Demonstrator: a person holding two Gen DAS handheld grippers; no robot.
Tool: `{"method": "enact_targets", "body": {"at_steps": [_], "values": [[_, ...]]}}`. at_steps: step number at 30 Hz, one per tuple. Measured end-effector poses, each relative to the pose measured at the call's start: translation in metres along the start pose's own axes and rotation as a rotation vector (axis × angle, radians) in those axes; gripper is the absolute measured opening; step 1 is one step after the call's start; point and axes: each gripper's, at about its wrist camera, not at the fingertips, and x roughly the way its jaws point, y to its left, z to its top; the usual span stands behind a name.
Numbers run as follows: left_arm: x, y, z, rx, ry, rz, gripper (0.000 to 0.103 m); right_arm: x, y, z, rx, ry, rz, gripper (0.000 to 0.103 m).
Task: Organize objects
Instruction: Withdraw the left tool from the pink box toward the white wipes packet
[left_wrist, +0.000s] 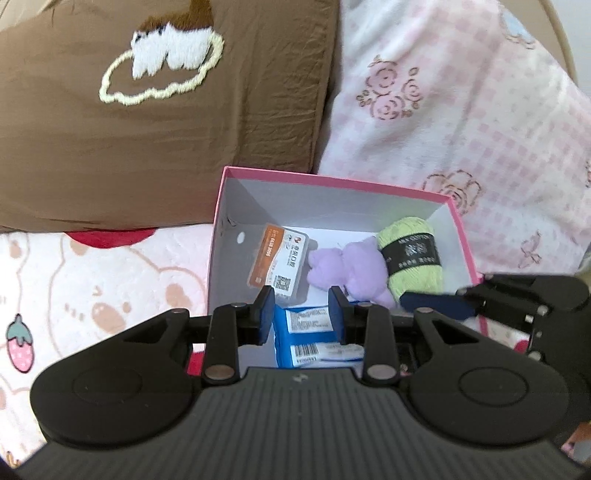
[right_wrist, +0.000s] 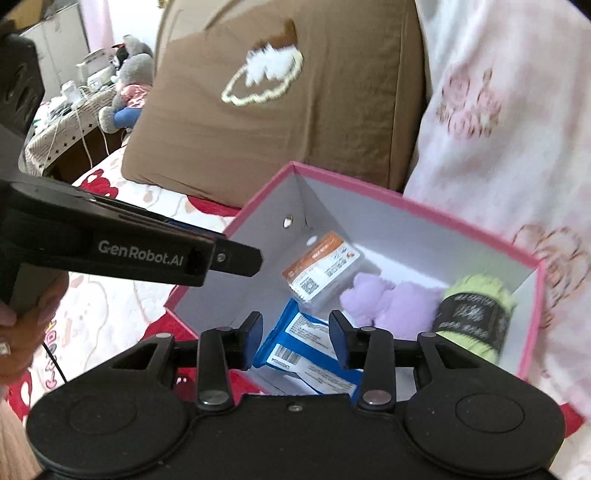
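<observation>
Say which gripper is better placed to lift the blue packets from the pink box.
Probably left gripper: its open fingers frame the blue packets squarely; right gripper sits skewed.

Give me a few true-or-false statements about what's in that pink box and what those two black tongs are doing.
1. The pink box sits on a bed, open, with no lid on it. True.
2. The left tongs are clamped on the purple plush toy. False: they are open and hold nothing.
3. A ball of green yarn with a dark label lies in the box beside the purple plush toy. True.
4. The blue packet lies outside the box on the blanket. False: it lies inside, at the near end.
5. The right tongs are shut on the orange-and-white card case. False: they are open and empty; the case lies in the box.
</observation>
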Motion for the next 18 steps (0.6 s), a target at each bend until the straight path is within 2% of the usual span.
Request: {"method": "enact_targets", "body": {"at_steps": [10, 11, 13, 17, 18], "values": [[-0.055, -0.013, -0.013, 0.034, -0.024, 0.000, 0.035, -0.054, 0.009, -0.001, -0.095, -0.036, -0.046, 0.051], [-0.058, -0.014, -0.013, 0.038, -0.022, -0.001, 0.036, -0.058, 0.010, -0.002, -0.105, -0.037, -0.048, 0.051], [-0.064, -0.015, -0.018, 0.036, -0.008, -0.009, 0.049, -0.064, 0.012, -0.004, -0.120, -0.039, -0.058, 0.052], [-0.076, -0.015, -0.030, 0.027, 0.012, -0.012, 0.053, -0.079, 0.016, -0.016, -0.133, -0.044, -0.061, 0.058], [-0.078, -0.016, -0.032, 0.031, 0.012, -0.012, 0.057, -0.083, 0.017, -0.019, -0.140, -0.045, -0.065, 0.061]]}}
